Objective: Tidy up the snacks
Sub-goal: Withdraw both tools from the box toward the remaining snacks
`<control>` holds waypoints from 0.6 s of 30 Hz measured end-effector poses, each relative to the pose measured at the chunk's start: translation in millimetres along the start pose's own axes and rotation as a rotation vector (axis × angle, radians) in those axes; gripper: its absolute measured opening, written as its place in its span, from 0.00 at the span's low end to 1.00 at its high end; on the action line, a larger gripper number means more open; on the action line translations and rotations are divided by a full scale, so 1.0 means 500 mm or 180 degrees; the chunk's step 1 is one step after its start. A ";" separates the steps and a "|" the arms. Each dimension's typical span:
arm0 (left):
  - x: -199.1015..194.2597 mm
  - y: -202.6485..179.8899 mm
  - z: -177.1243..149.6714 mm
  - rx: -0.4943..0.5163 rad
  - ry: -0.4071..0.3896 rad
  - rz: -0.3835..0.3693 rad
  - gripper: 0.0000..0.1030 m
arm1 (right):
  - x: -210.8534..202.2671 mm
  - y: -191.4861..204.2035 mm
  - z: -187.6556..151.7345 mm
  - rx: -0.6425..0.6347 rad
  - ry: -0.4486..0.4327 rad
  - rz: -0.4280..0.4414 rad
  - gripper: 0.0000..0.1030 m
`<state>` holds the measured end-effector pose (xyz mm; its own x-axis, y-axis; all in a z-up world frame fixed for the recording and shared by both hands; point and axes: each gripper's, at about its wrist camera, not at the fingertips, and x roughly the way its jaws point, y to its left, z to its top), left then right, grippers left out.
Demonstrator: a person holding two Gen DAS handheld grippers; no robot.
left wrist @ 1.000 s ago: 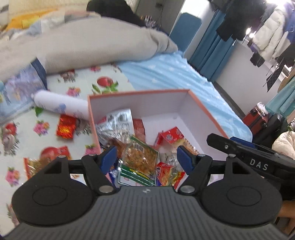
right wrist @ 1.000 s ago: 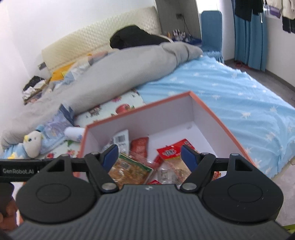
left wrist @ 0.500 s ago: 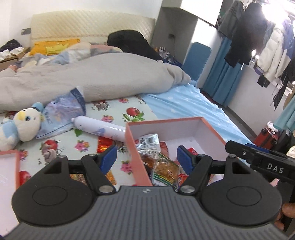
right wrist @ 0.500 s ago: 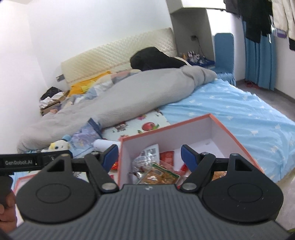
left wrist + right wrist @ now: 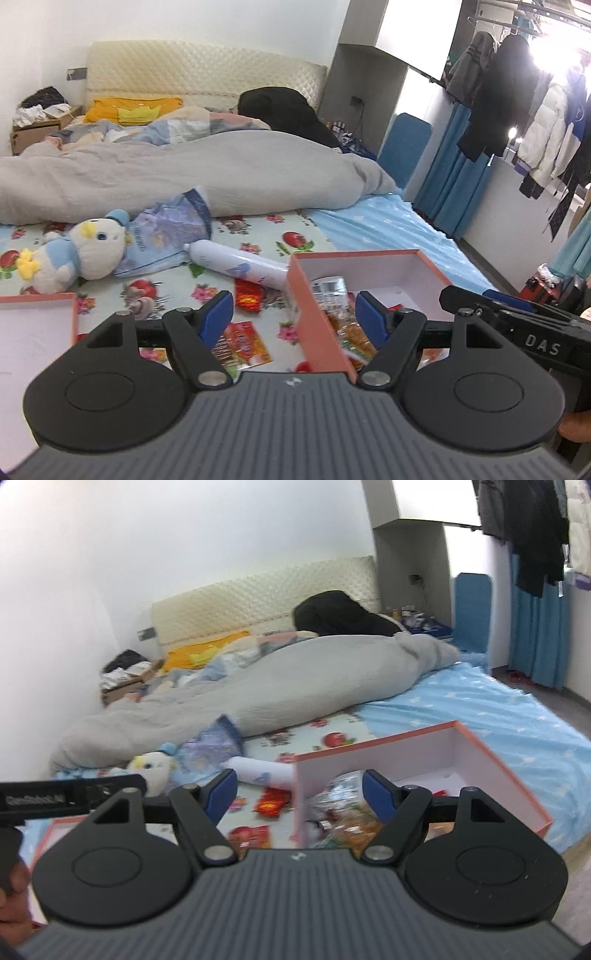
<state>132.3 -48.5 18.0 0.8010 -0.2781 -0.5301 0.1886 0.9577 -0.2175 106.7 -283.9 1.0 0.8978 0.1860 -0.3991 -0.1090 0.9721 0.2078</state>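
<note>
beside the orange box [image 5: 317, 317] of snack packets [image 5: 347, 332], left gripper [image 5: 293, 314] and right gripper [image 5: 299, 790] hover with fingers wide, empty; red packet [image 5: 248, 295] just left of the box.

Black tongs [image 5: 295, 319], 2 blue pads [image 5: 218, 317], silver screws

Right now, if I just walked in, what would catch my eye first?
Probably the orange-rimmed box on the flowered sheet, stuffed with snack packets, just ahead of the open left gripper. Left of it lie loose red packets, a white tube and a duck plush, with a grey duvet behind.
</note>
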 end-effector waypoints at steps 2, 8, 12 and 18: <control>-0.019 0.016 -0.010 -0.0003 -0.0030 0.0075 0.75 | -0.005 0.021 -0.011 -0.0030 -0.0009 0.0003 0.74; -0.047 0.064 -0.061 0.0079 -0.0092 0.0302 0.75 | 0.004 0.054 -0.054 -0.0181 0.0089 0.0034 0.74; -0.047 0.094 -0.100 0.0025 -0.0023 0.0428 0.75 | 0.014 0.059 -0.090 -0.0203 0.0184 0.0099 0.74; -0.032 0.114 -0.167 -0.0047 0.0089 0.0362 0.75 | 0.029 0.071 -0.141 -0.0186 0.0358 0.0020 0.74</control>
<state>82.7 4.3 -54.2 0.8005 -0.1698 -0.5748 0.0887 0.9820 -0.1666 86.0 -236.9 -60.2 0.8440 0.2037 -0.4962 -0.1420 0.9769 0.1596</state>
